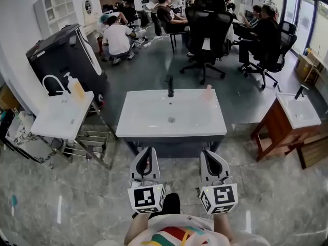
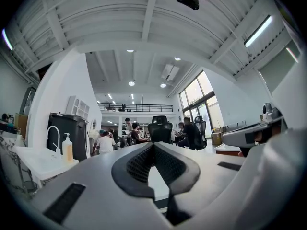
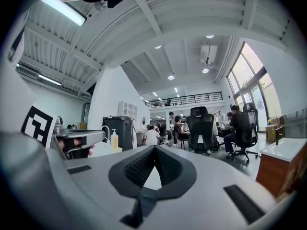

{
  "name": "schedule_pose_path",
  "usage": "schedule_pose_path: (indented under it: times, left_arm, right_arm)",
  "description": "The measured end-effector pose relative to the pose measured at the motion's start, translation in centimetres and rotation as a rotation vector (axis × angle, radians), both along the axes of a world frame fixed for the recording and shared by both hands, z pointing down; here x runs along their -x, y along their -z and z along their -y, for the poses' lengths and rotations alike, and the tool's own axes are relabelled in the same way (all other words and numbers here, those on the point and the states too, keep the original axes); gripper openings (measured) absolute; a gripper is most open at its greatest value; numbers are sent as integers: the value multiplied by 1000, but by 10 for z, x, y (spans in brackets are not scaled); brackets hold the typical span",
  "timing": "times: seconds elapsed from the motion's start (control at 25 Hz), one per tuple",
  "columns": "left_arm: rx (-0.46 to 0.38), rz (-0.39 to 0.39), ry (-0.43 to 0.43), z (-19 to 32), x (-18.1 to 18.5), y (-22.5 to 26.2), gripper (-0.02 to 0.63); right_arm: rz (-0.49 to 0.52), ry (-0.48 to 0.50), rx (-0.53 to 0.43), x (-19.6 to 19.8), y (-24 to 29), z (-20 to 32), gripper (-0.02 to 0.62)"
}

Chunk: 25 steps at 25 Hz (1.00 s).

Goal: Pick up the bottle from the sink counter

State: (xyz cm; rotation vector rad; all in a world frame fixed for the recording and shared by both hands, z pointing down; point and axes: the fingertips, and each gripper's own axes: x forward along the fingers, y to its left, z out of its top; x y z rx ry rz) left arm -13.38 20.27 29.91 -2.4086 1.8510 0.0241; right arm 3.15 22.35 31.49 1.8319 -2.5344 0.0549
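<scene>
A white sink counter (image 1: 148, 118) with a black faucet (image 1: 170, 86) stands straight ahead. A small pale orange bottle (image 1: 208, 91) stands upright at its back right corner. My left gripper (image 1: 147, 150) and right gripper (image 1: 209, 154) hang side by side just short of the counter's front edge, both shut with nothing held. In the left gripper view the left gripper (image 2: 153, 146) has its jaws closed tip to tip. The right gripper (image 3: 155, 148) looks the same in the right gripper view. The small bottle does not show in either gripper view.
A second white sink (image 1: 60, 118) at the left carries a pump soap bottle (image 1: 77, 88), (image 2: 67, 148), (image 3: 114, 140). A wooden sink cabinet (image 1: 287, 124) stands at the right. Black office chairs (image 1: 207, 29) and seated people fill the room behind.
</scene>
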Motion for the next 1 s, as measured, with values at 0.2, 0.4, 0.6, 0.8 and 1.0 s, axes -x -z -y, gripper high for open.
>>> schedule_pose_path:
  times: [0.2,0.4,0.6,0.8,1.0]
  left_arm:
    - [-9,6,-11,17,-5,2,18]
    - [-33,-1,-17,42,-6,5,18]
    - [-28,-22,-31,75,-6,1,18]
    - [-27,-33,-36,114,-7,-1,18]
    - [-32,-40,-34,162,-3,6,18]
  right_arm:
    - [2,-3,2,-3,-4,13,12]
    - [3,-14,-33,-6,1,33,12]
    - [-11,-24,-34,-5,-1,60,12]
    - [-24,-21,-41,-2,2,100,12]
    - [-44,-11,-61,7,13,150,12]
